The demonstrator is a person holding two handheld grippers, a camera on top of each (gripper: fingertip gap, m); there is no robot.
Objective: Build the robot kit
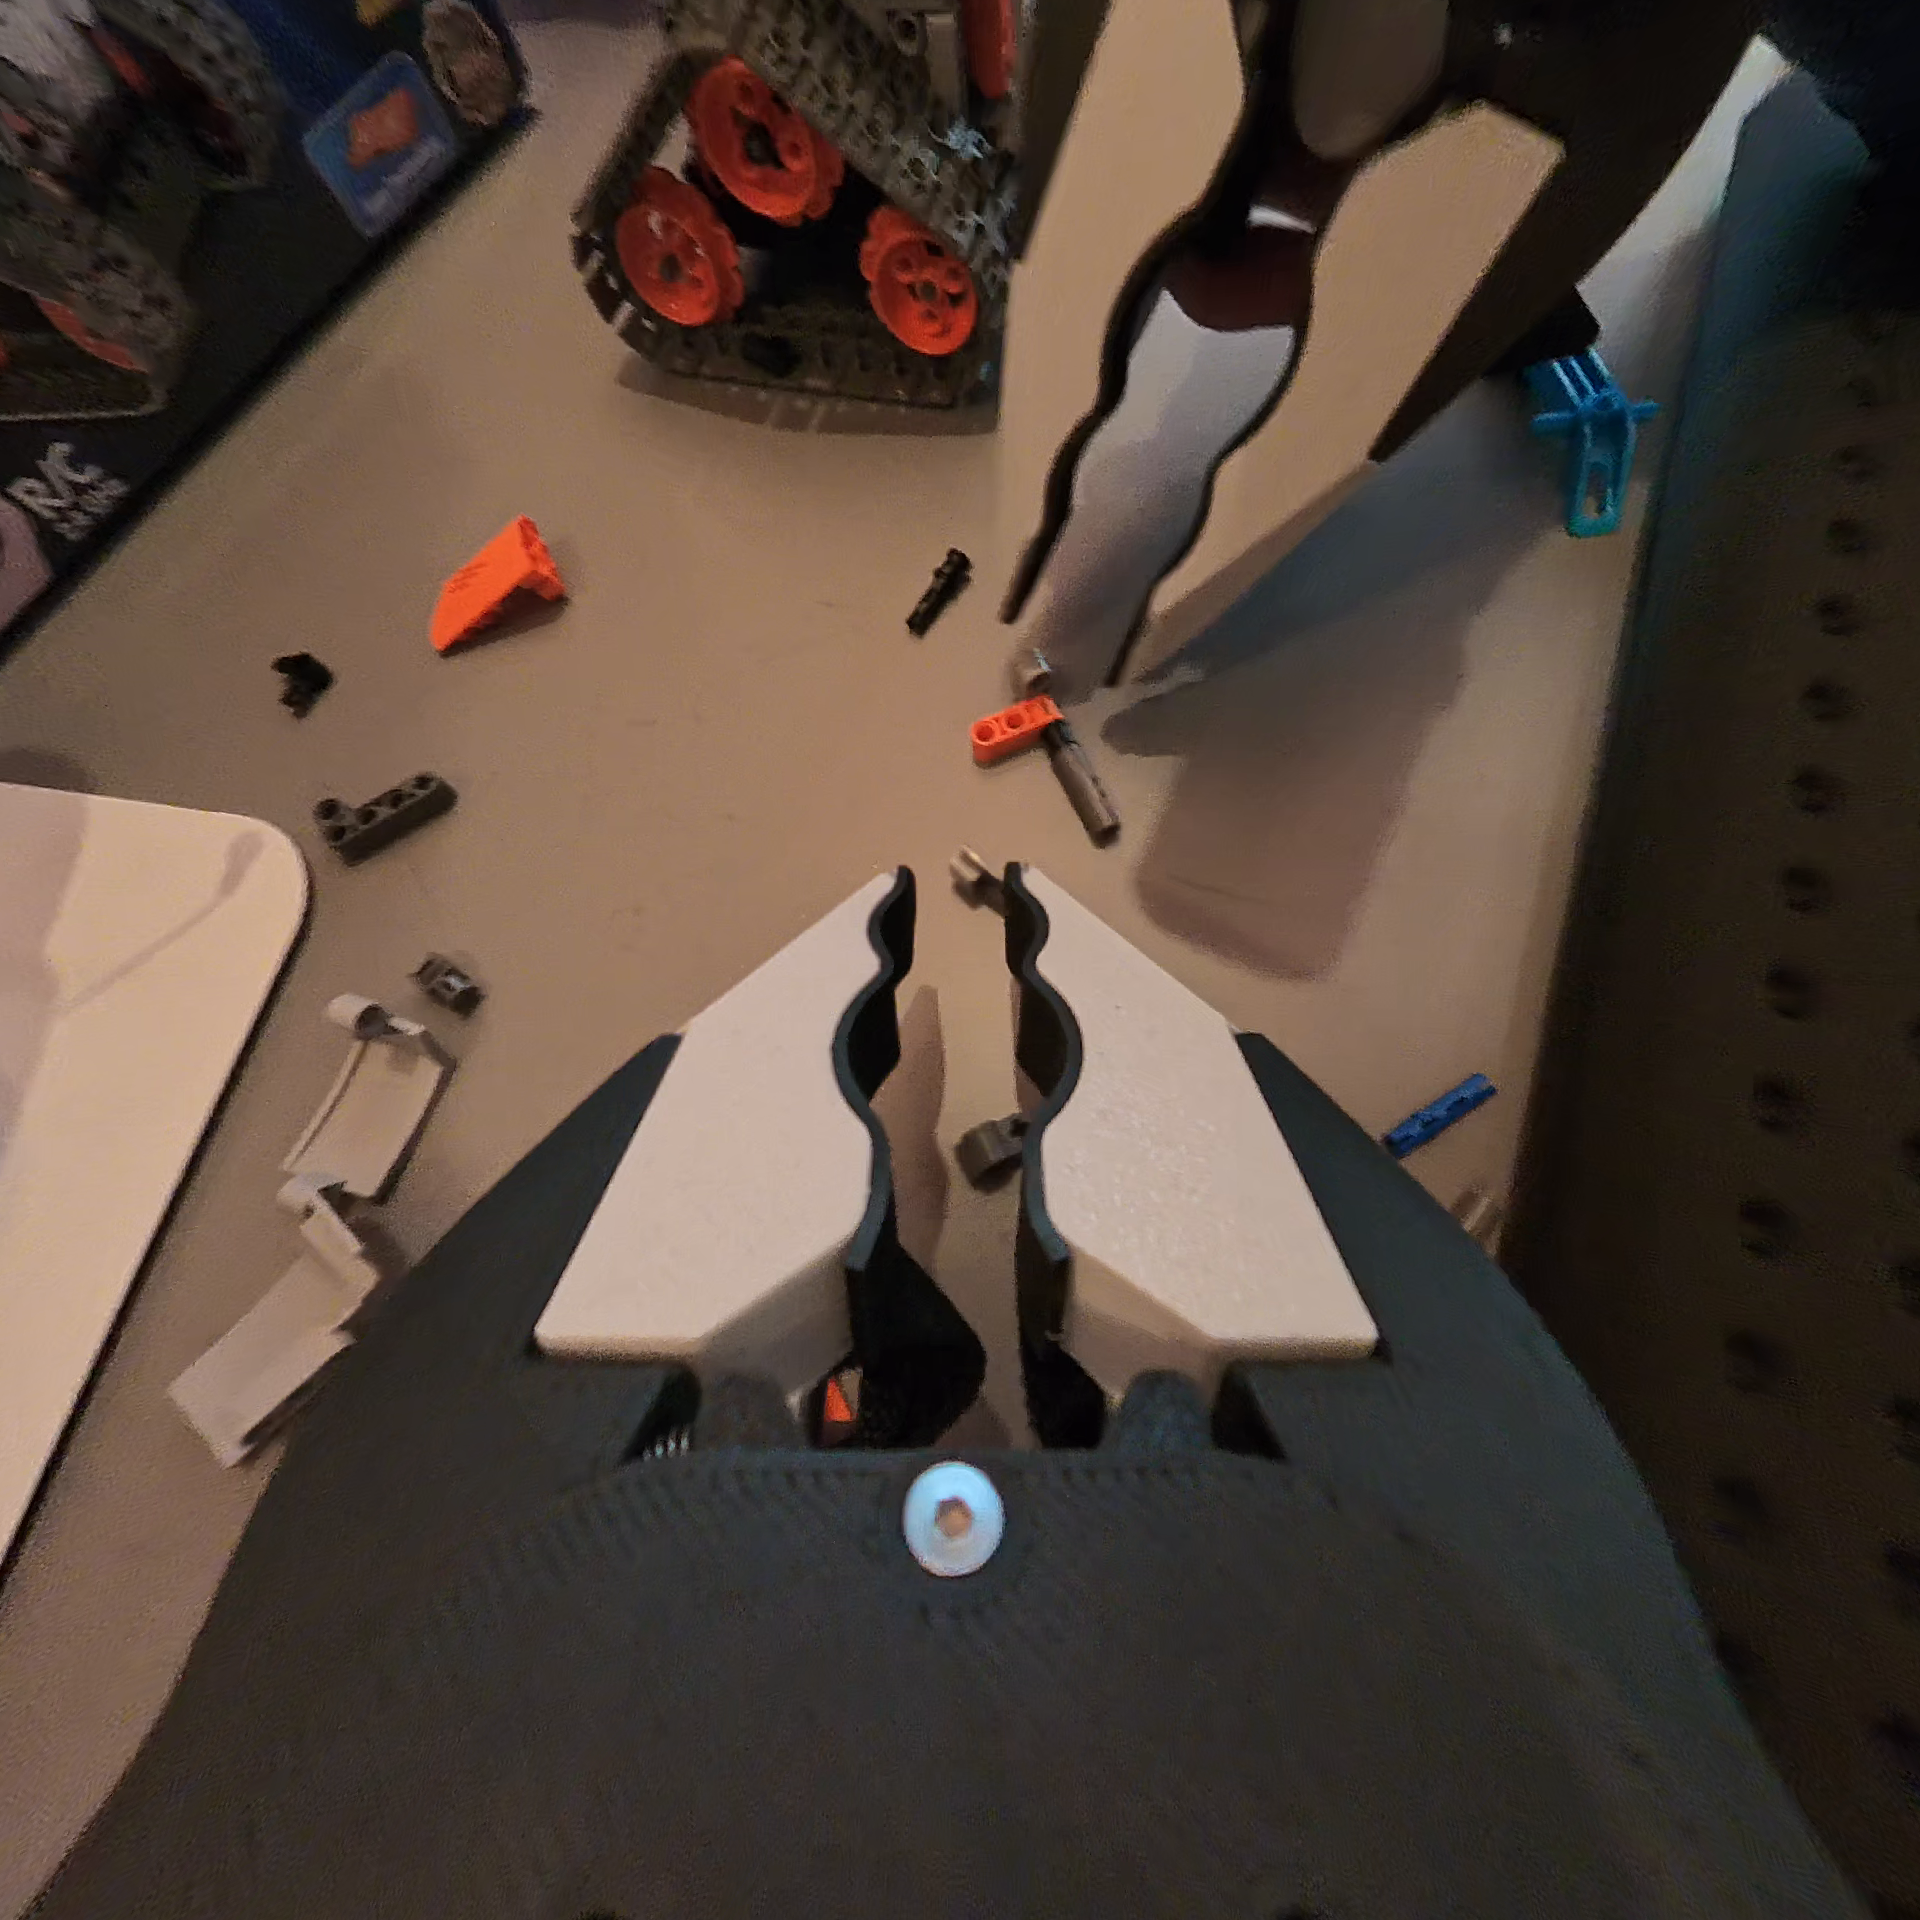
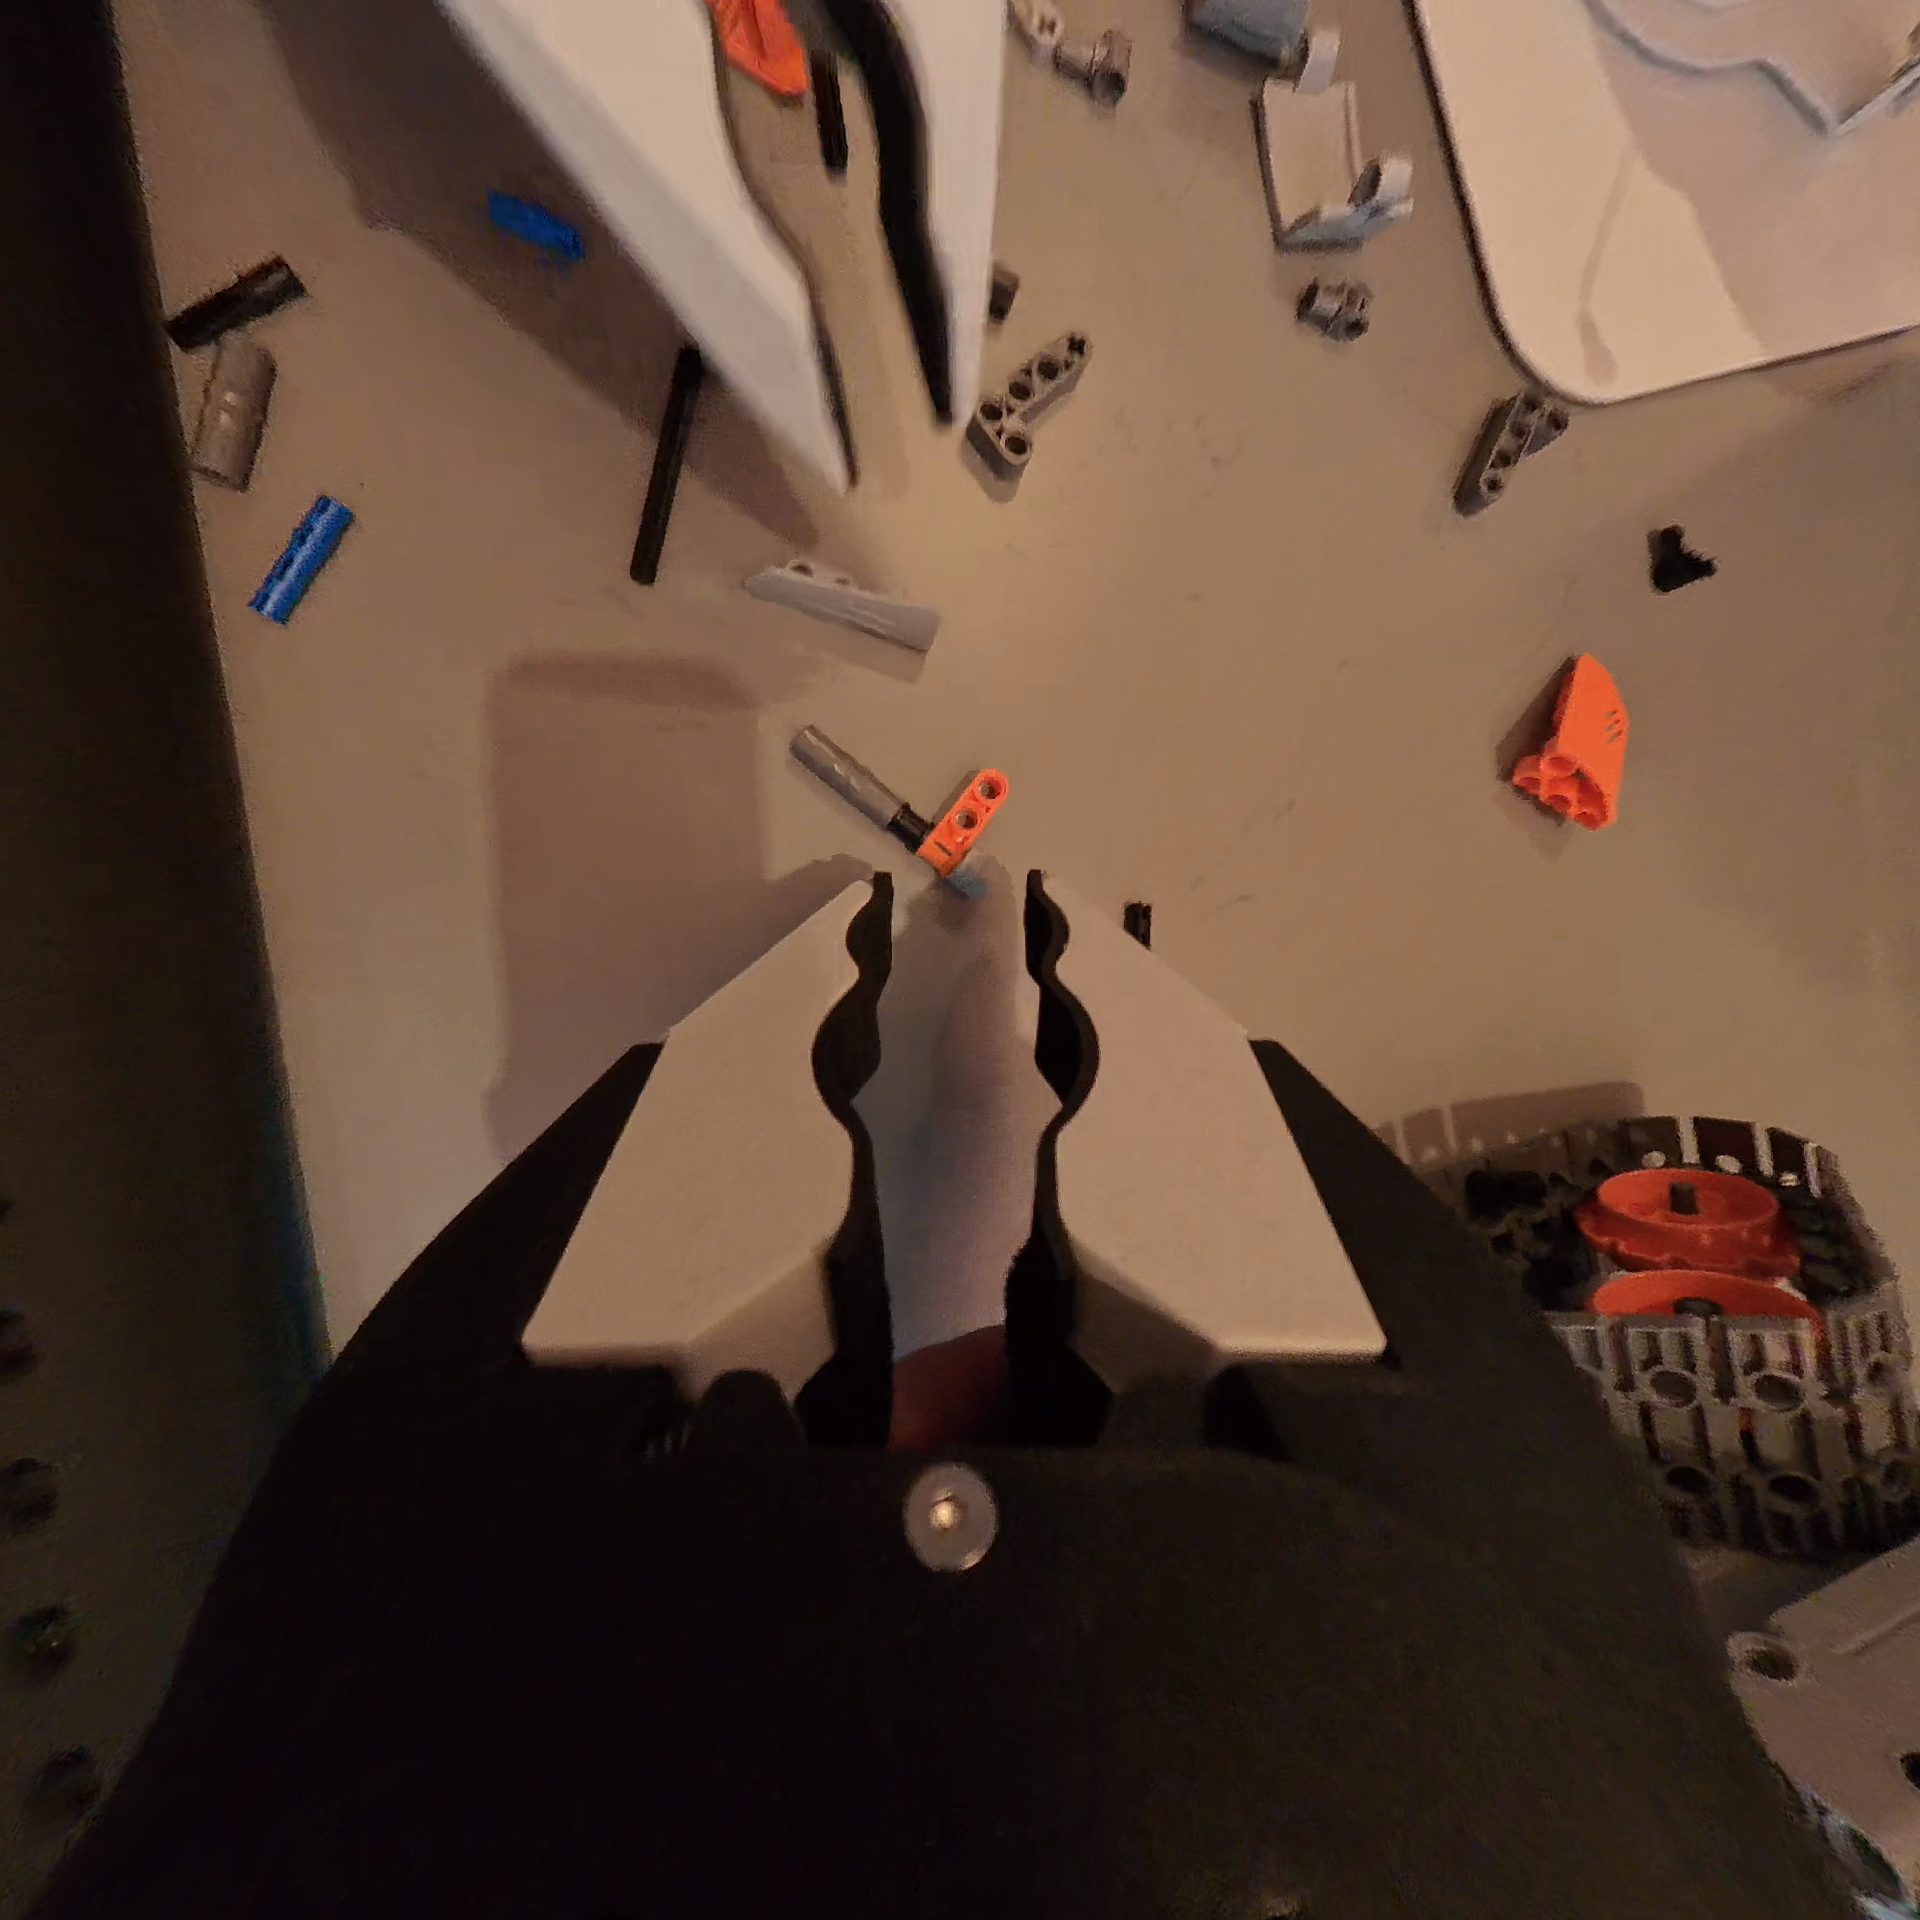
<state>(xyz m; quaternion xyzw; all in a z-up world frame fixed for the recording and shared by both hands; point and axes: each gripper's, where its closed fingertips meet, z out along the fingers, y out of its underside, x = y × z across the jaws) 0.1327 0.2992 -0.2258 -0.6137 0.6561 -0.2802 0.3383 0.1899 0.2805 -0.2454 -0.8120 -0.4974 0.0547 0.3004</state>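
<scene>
A small orange beam (image 2: 966, 816) joined to a grey axle (image 2: 852, 774) lies on the beige table. My right gripper (image 2: 956, 883) is open just behind it, with the assembly's small grey-blue end between the fingertips, and holds nothing. The beam (image 1: 1013, 727) and the right gripper (image 1: 1065, 644) also show in the left wrist view. My left gripper (image 1: 958, 883) is open with a narrow gap and empty, low over the table. A tiny grey piece (image 1: 971, 868) lies at its tips and a grey connector (image 1: 992, 1148) lies under its fingers. The left gripper (image 2: 896, 442) also shows in the right wrist view.
A grey tracked model with orange wheels (image 1: 800, 208) stands beyond. Loose parts are scattered: an orange wedge (image 1: 499, 587), a grey L-beam (image 1: 384, 816), a black pin (image 1: 938, 590), blue pieces (image 1: 1584, 447). A white tray (image 1: 125, 987) lies left, and a dark perforated surface (image 1: 1766, 1039) borders the right.
</scene>
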